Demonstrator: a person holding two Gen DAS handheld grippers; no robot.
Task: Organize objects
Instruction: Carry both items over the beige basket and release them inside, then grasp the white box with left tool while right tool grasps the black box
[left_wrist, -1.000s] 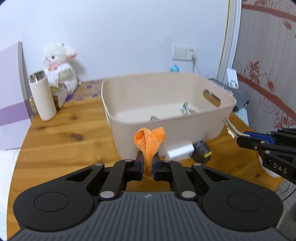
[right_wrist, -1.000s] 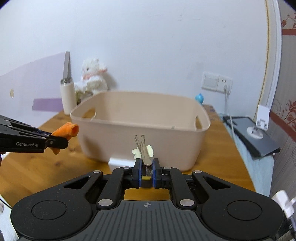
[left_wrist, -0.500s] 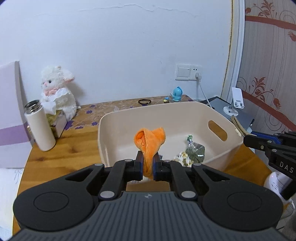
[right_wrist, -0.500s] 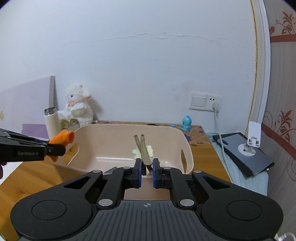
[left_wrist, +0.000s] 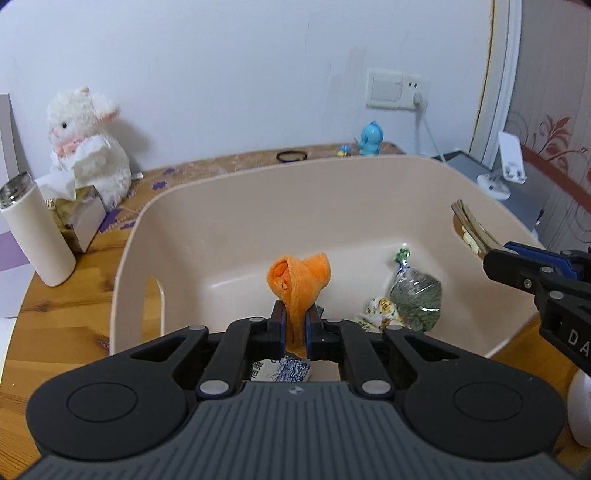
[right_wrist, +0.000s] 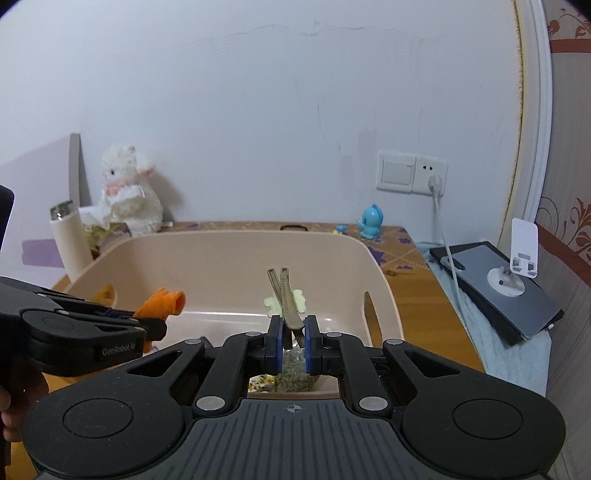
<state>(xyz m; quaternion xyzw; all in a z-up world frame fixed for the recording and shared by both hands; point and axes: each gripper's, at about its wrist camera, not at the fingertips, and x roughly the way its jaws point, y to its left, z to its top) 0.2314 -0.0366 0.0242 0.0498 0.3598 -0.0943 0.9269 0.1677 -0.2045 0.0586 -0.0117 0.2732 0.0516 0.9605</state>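
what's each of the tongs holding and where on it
Left tongs pinch the orange cloth at its lower end; right tongs clamp the tan hair clip at its near end.

the left gripper (left_wrist: 294, 325) at lower centre pinches an orange cloth (left_wrist: 300, 284) above a beige tub (left_wrist: 491, 199) on a wooden table (left_wrist: 62, 314). inside the tub, lower right, lie a clear bag of green stuff (left_wrist: 417, 299) and a patterned packet (left_wrist: 380, 312). the right gripper (left_wrist: 491, 264) enters from the right edge, gripping a tan clip (left_wrist: 471, 225). a white plush sheep (left_wrist: 88, 147) and a white bottle (left_wrist: 35, 229) stand at upper left.
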